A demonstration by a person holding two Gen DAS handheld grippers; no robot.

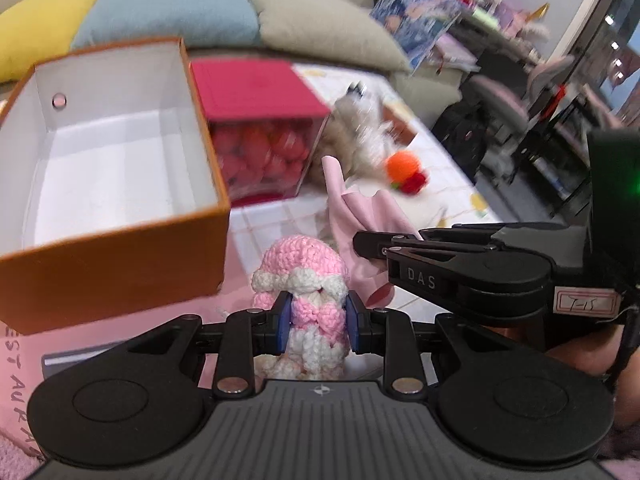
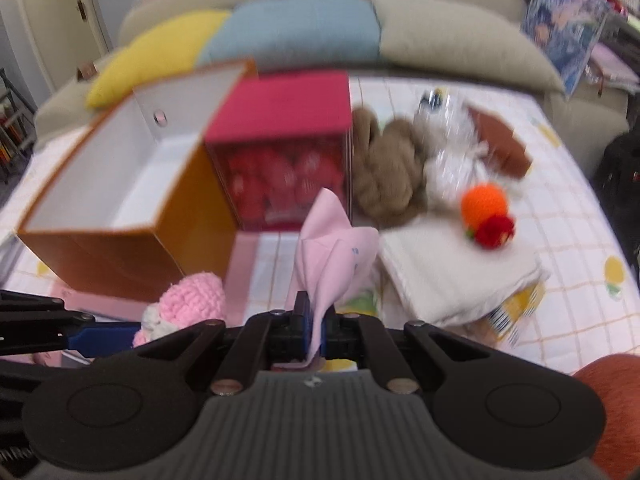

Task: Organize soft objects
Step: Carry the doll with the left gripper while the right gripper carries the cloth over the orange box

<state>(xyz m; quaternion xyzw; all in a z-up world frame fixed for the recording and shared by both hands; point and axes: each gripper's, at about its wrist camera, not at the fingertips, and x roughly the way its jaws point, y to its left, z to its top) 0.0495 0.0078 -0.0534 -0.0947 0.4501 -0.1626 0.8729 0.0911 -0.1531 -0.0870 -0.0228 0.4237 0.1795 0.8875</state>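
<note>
1. While both wrist views are blurred, the left hand-held gripper [image 1: 318, 322] clamps a pink-and-white crochet toy [image 1: 302, 276] between its blue pads, just right of the orange box [image 1: 120, 256].
2. Right hand-held gripper [image 2: 316, 330] pinches a pink cloth [image 2: 334, 248], which stands up in front of the red box [image 2: 286, 106].
3. Orange box sits open with a white inside, touching the red box's left side.
4. Right of the red box lie a brown plush [image 2: 384, 160], a white folded cloth [image 2: 452, 276] and an orange ball [image 2: 482, 200] with a red piece.
5. All rest on a checked bed [image 2: 568, 216], with cushions [image 2: 296, 28] behind the boxes.
</note>
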